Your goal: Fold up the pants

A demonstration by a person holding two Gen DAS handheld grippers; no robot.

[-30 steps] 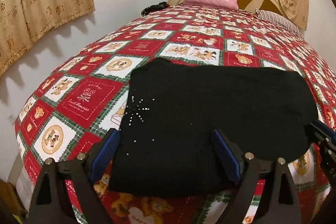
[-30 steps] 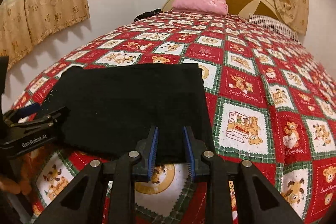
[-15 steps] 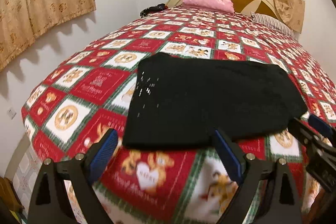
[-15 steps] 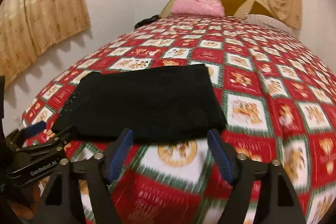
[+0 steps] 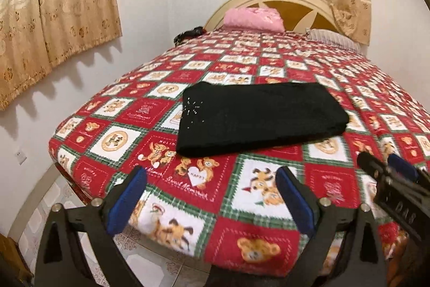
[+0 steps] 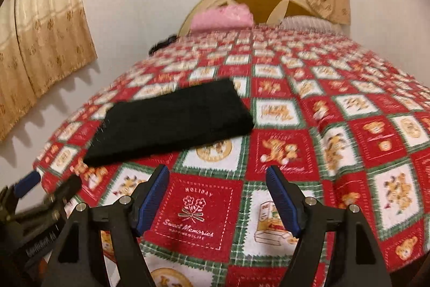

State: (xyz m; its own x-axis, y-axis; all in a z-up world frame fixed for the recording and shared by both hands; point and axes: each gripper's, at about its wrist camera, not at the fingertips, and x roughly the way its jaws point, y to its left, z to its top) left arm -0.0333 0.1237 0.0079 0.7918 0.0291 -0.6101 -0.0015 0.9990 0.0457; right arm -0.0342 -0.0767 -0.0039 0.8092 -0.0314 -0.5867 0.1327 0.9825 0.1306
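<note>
- The bed point(image 5: 349, 63), under its red teddy-bear quilt, fills my view ahead of both tools.
- I see the folded black pants point(image 5: 258, 117) lying flat just beyond my fingertips.
- My left hand-held gripper point(image 5: 212, 201) is spread wide, holding nothing.
- My right hand-held gripper point(image 6: 217, 198) is likewise spread, clear of the pants.

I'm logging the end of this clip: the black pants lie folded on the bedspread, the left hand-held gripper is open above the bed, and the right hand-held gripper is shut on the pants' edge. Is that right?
Not quite. The right hand-held gripper is open and clear of the pants, as the right wrist view shows. The rest stands: the pants lie folded on the bedspread and the left hand-held gripper is open.
</note>
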